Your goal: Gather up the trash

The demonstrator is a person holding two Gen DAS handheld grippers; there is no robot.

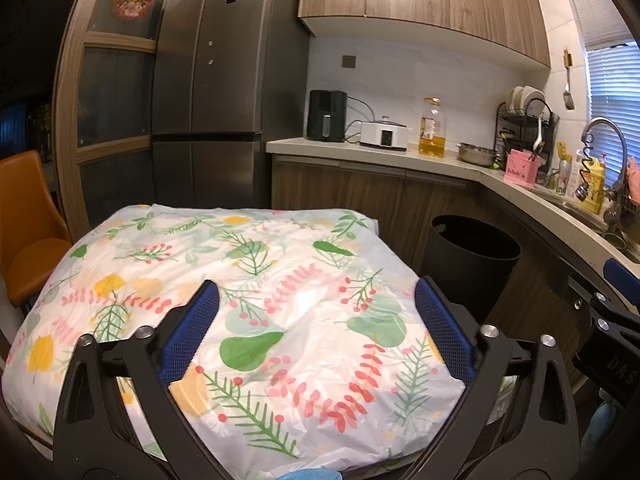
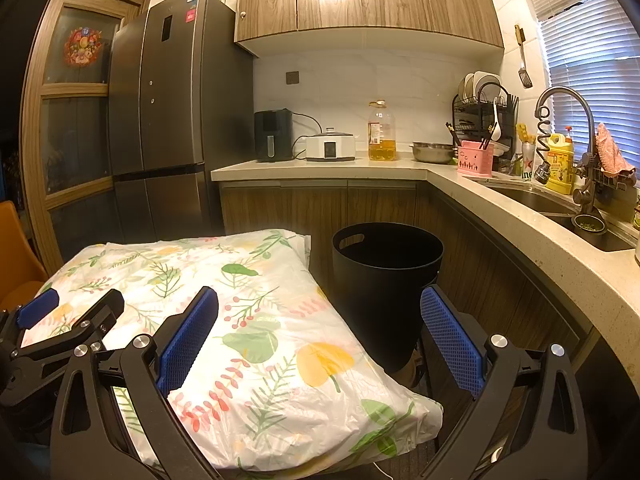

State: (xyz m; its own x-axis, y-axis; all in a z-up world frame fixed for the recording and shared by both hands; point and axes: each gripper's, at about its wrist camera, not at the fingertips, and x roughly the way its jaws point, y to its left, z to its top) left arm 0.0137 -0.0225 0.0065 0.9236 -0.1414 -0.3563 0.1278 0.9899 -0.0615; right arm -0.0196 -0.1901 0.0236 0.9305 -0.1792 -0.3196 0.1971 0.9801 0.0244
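Both the left tool (image 1: 316, 300) and right tool (image 2: 320, 312) gape apart above the floral-covered worktop (image 1: 260, 264); black trash bin (image 2: 386, 280) at two o'clock.

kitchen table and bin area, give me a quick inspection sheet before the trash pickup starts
surface: table covered by a floral plastic sheet, wrinkled; no loose items seen on it
job's things: black trash bin on the floor past the table's right edge, unlined, nothing seen inside; no trash visible
clutter: counter holds an air fryer, a white cooker, an oil bottle, a steel bowl and a dish rack
grippers: left claw open over the table; right claw open over the table's right edge
cables: cords behind the air fryer and cooker
surroundings: fridge, sink, orange chair
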